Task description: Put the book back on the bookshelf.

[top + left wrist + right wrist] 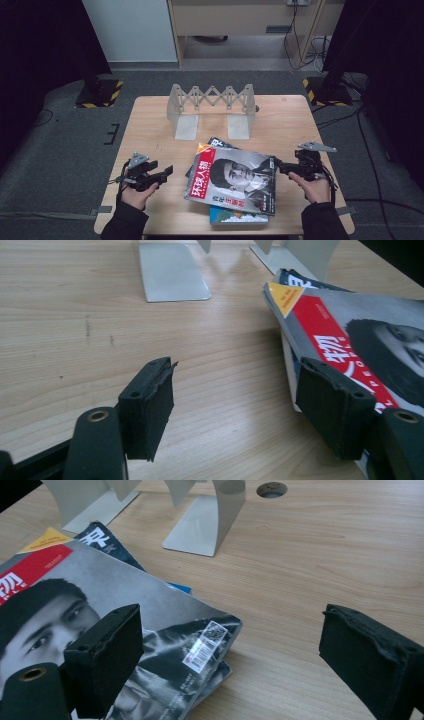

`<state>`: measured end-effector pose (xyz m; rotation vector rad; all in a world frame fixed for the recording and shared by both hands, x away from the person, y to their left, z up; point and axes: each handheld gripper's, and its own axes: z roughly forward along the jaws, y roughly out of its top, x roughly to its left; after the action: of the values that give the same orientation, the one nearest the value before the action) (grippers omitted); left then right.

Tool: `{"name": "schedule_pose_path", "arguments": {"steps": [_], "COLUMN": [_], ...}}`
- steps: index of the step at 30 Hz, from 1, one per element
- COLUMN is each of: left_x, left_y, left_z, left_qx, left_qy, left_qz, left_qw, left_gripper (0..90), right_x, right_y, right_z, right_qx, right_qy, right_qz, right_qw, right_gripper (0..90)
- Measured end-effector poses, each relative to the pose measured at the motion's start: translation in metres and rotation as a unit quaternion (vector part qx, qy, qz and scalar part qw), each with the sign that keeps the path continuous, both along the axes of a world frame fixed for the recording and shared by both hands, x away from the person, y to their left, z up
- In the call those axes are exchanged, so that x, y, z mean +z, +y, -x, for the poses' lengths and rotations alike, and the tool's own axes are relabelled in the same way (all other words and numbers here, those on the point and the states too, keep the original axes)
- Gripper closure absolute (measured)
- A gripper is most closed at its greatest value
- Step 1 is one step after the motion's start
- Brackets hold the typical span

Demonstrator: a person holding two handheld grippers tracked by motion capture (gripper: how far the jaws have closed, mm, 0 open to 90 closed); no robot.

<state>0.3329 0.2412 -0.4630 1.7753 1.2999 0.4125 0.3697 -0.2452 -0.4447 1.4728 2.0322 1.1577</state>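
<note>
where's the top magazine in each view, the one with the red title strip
High view: top magazine at centre front of the table, between the two grippers.
Left gripper view: at the right edge, red strip facing the camera.
Right gripper view: lower left, barcode corner toward the middle.
Shared landmark: the grey folding rack, behind it in every view.

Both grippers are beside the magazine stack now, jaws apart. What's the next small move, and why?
Probably ease the right gripper in so its open jaws straddle the top magazine's near corner, then close. That corner, by the barcode, already lifts off the magazines beneath, nothing sits between either gripper's jaws, and the empty folding rack stands behind. The left gripper could steady the opposite edge.
</note>
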Motion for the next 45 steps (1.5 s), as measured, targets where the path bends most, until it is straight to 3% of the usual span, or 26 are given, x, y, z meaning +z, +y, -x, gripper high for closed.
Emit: {"name": "schedule_pose_path", "arguments": {"steps": [8,15,24,37,45], "left_x": [0.001,-0.001,-0.005,-0.013,-0.022], "left_y": [-0.012,-0.021,-0.034,-0.049,-0.059], "left_z": [0.009,0.017,0.024,0.023,0.020], "left_qx": [-0.021,-0.039,-0.065,-0.097,-0.116], "left_qy": [-0.001,0.011,0.021,0.054,0.082], "left_qz": [0.003,0.007,-0.003,0.007,0.012], "left_qw": [0.9998,0.9991,0.9977,0.9938,0.9899], "left_gripper": [31.2,31.7,32.6,32.8,32.9], "right_x": [0.003,0.000,-0.005,-0.015,-0.024], "right_y": [0.012,0.021,0.034,0.048,0.056], "right_z": [0.003,0.004,0.006,0.006,0.007], "right_qx": [0.015,0.028,0.043,0.057,0.073], "right_qy": [-0.004,-0.003,0.003,0.011,0.018], "right_qz": [-0.003,0.001,0.004,0.011,0.023], "right_qw": [0.9999,0.9996,0.9990,0.9983,0.9969], "right_gripper": [11.2,11.1,10.9,9.4,9.3]}}
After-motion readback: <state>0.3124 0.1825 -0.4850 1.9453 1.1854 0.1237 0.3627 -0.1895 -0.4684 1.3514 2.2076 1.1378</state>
